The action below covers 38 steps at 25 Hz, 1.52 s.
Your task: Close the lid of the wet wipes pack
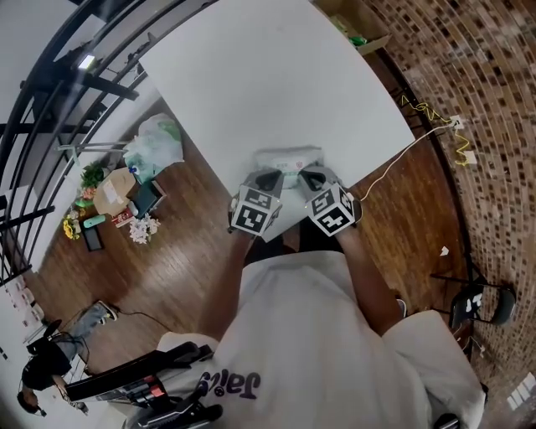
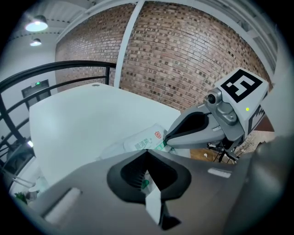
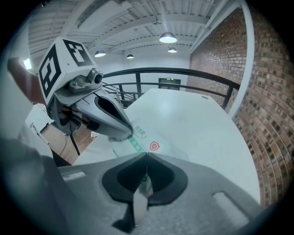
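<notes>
The wet wipes pack (image 1: 289, 161), white with green print and a red shield mark, lies near the front edge of the white table (image 1: 276, 75). Both grippers reach onto its near end from the person's side. My left gripper (image 1: 268, 180) is shut, and in the left gripper view a white-and-green strip of the pack's edge (image 2: 146, 183) shows pinched between its jaws. My right gripper (image 1: 311, 178) is shut in the same way on the pack's edge (image 3: 145, 183). The pack's lid is hidden behind the grippers. Each gripper view shows the other gripper's tip resting on the pack (image 2: 144, 142) (image 3: 151, 143).
A cardboard box (image 1: 360, 21) stands at the table's far corner. On the wooden floor to the left lie a plastic bag (image 1: 155, 147), a box (image 1: 113, 193) and flowers (image 1: 142, 228). A white cable (image 1: 394, 163) runs off the table's right edge. A black railing (image 3: 174, 71) and a brick wall (image 2: 183, 59) border the space.
</notes>
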{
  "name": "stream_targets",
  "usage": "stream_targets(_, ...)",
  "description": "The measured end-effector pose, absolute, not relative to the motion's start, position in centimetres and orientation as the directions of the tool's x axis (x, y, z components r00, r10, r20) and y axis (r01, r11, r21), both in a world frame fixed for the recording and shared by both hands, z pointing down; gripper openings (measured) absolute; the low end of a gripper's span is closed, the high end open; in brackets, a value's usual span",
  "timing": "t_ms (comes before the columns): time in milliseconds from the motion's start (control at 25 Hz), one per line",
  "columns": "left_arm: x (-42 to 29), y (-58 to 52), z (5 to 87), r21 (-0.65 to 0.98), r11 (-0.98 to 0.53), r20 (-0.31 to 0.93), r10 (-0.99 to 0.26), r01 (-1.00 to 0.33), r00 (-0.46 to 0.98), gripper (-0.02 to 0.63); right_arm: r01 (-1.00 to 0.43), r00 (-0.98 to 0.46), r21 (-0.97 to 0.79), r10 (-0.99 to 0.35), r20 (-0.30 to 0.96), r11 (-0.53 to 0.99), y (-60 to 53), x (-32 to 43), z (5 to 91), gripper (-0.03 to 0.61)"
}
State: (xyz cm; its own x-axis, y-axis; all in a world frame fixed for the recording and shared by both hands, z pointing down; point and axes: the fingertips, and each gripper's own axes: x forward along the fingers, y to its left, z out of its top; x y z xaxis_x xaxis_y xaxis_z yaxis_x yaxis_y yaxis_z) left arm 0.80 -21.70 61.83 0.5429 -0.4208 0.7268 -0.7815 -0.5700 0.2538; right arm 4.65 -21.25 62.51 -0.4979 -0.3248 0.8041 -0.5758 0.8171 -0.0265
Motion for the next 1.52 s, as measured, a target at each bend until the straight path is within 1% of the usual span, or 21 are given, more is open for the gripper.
stream_targets(160,0.8,-22.2,61.8,0.262,-0.568,0.730,-0.412,-0.780,0.545,0.015,-0.551,-0.477,-0.004,-0.311,0.822,0.834,-21.6,4.6,62.6,-0.006)
stream_targets(440,0.9,-22.6,62.0,0.225,-0.589,0.756,-0.398,-0.776,0.520,0.015,-0.511,-0.435,0.017,-0.275,0.858,0.859,-22.0,4.5,62.9,-0.006)
stream_targets(680,1.1,-22.6,62.5,0.231,-0.606,0.792,-0.338,-0.761,0.509,0.015,-0.450,-0.380,0.037,-0.229,0.896,0.892,-21.9,4.2,63.2,-0.006)
stream_targets(920,1.2,-22.8,62.9,0.242,-0.599,0.808,-0.311,-0.763,0.500,0.015,-0.387,-0.320,0.064,-0.199,0.926,0.920,-22.0,4.2,63.7,-0.006)
stream_targets(1120,1.0,-22.9,62.6,0.286,-0.587,0.786,-0.307,-0.757,0.536,0.015,-0.367,-0.383,0.051,-0.201,0.902,0.929,-21.8,4.1,63.0,-0.009)
stream_targets(1280,1.0,-23.3,62.1,0.289,-0.590,0.770,-0.325,-0.754,0.549,0.015,-0.345,-0.419,0.080,-0.230,0.878,0.935,-21.8,2.4,61.9,-0.010)
stream_targets(1440,1.3,-23.3,62.0,0.286,-0.587,0.765,-0.336,-0.757,0.549,0.015,-0.293,-0.426,0.043,-0.171,0.888,0.955,-20.6,1.2,62.7,-0.010)
stream_targets(1520,1.1,-23.2,62.1,0.303,-0.573,0.767,-0.328,-0.761,0.552,0.015,-0.299,-0.424,0.034,-0.165,0.891,0.954,-20.5,1.2,63.0,-0.011)
